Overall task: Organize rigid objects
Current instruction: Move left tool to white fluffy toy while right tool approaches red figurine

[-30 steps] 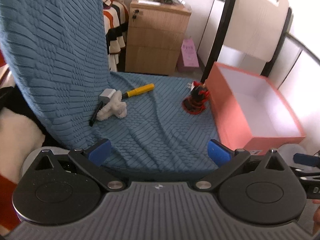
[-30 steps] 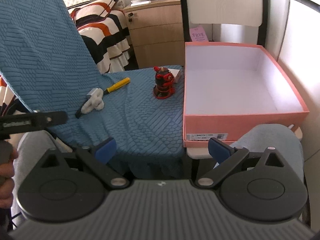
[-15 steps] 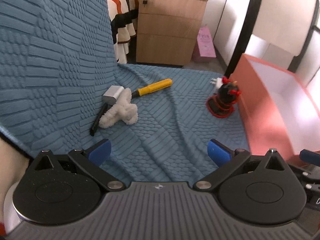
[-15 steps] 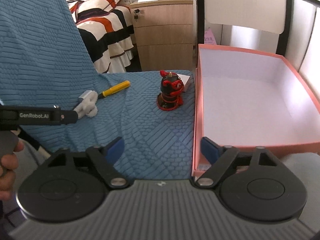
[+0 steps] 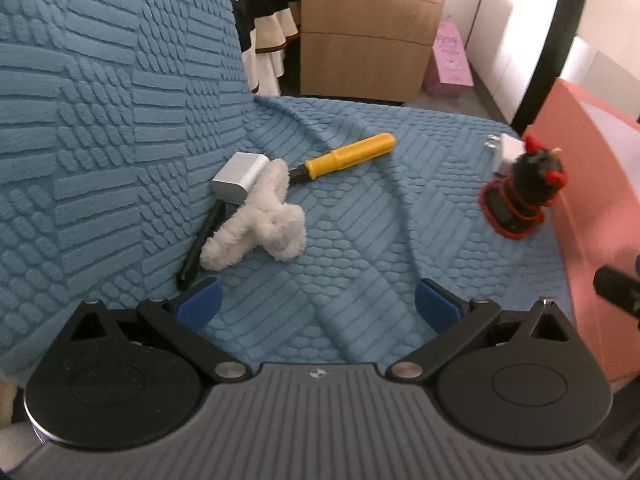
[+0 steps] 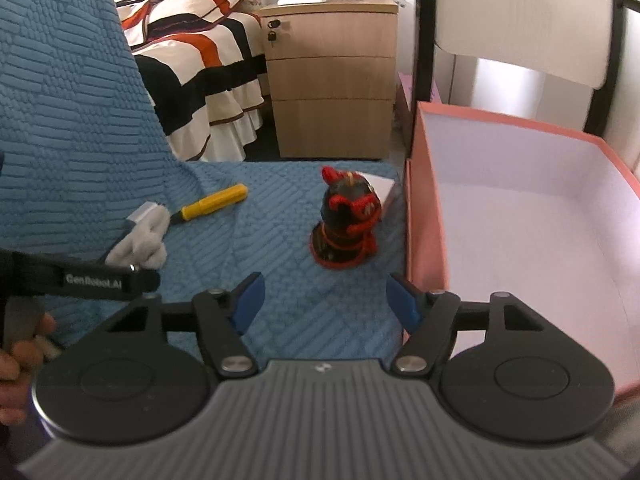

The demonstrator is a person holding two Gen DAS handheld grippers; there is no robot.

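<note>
My right tool (image 6: 326,300) was wide open and held nothing. The little black and red figurine (image 6: 346,228) stood upright on the blue cover (image 6: 280,320), straight ahead of this tool at about 12 o'clock, near but not yet between its blue pads (image 6: 248,300). The pink box (image 6: 424,200) sat just beside the figurine at 3 o'clock, open on top and with nothing in it that I could see. A small white charger (image 6: 382,190) lay just behind the figurine.

My left tool (image 5: 318,304) was wide open too, and it held nothing. The fluffy white clip (image 5: 260,220) lay near it at about 11 o'clock. A silver block (image 5: 238,178) and a black pen (image 5: 200,246) lay touching the clip. The yellow-handled screwdriver (image 5: 348,156) lay farther off at about 12 o'clock. Its long side ran from 8 o'clock up to 2 o'clock, so it lay slantwise to my pads.

From the left tool the figurine (image 5: 522,196) was far off at 2 o'clock. So I think my right tool was the nearer one for the figurine, and it only needed to go straight forward. I think the left tool was better placed for the clip pile.
</note>
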